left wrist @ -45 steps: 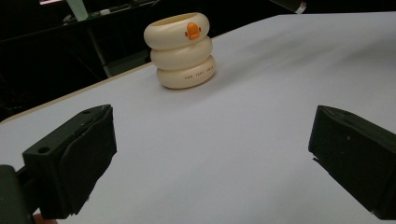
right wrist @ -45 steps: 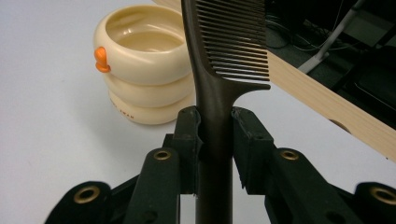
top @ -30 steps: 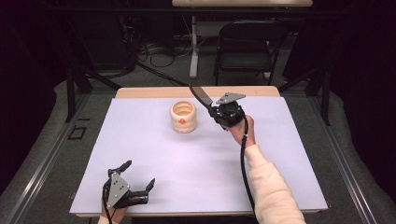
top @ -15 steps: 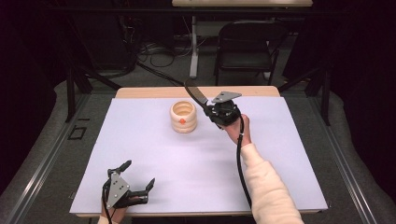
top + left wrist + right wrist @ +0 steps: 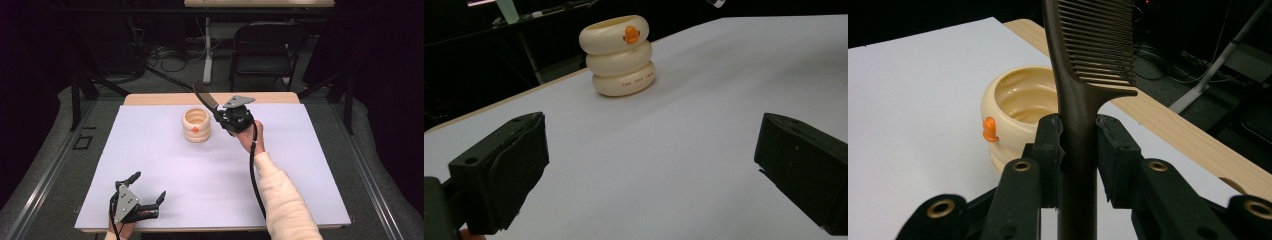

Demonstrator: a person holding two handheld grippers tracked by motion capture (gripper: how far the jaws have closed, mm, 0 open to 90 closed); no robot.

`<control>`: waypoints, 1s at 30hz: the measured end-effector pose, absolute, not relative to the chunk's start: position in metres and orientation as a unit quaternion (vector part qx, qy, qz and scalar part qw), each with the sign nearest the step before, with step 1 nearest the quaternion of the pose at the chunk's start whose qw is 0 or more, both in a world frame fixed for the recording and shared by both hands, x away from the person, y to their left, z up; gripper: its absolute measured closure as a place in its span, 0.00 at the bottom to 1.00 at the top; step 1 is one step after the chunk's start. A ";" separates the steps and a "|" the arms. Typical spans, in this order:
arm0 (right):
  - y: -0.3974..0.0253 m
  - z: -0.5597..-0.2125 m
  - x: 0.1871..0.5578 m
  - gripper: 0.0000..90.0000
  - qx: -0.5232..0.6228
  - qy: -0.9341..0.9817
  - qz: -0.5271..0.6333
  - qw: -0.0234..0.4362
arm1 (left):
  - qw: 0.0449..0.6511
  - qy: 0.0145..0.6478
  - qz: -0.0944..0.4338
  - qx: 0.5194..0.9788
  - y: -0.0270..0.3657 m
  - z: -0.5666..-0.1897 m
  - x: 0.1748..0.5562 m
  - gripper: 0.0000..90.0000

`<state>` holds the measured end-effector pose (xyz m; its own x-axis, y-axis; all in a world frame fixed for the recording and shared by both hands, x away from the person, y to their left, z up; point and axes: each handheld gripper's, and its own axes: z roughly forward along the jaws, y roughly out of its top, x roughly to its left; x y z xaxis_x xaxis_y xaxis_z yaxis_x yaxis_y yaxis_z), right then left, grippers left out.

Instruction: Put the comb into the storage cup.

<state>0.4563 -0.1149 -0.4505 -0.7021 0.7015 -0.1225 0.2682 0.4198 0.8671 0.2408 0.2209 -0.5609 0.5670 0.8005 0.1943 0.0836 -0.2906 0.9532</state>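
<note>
A cream ribbed cup (image 5: 197, 125) with an orange duck bill stands upright on the white table cover, toward the far middle; the cup (image 5: 618, 54) also shows in the left gripper view and the cup (image 5: 1015, 106) in the right gripper view. My right gripper (image 5: 220, 115) is shut on the handle of a dark brown comb (image 5: 205, 98), held in the air just right of the cup, teeth end pointing up and away. The comb (image 5: 1087, 60) rises between the jaws. My left gripper (image 5: 149, 192) rests open at the near left edge, nothing between its jaws.
The white cover (image 5: 165, 165) spans the wooden table (image 5: 270, 97). Beyond the far edge stand a black folding chair (image 5: 265, 47), a table leg and cables on the floor. Metal rails (image 5: 45, 170) run along both sides.
My right gripper has carried the comb slightly left and toward the far side, closer to the cup. The left gripper has stayed put.
</note>
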 end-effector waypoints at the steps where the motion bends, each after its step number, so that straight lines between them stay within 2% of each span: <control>1: -0.114 -0.450 0.456 0.81 0.301 0.807 0.448 0.242 | 0.511 0.306 0.350 0.723 0.221 -0.561 0.241 0.01; 30: -0.091 -0.436 0.465 0.81 0.293 0.797 0.474 0.233 | 0.513 0.307 0.351 0.720 0.223 -0.560 0.240 0.01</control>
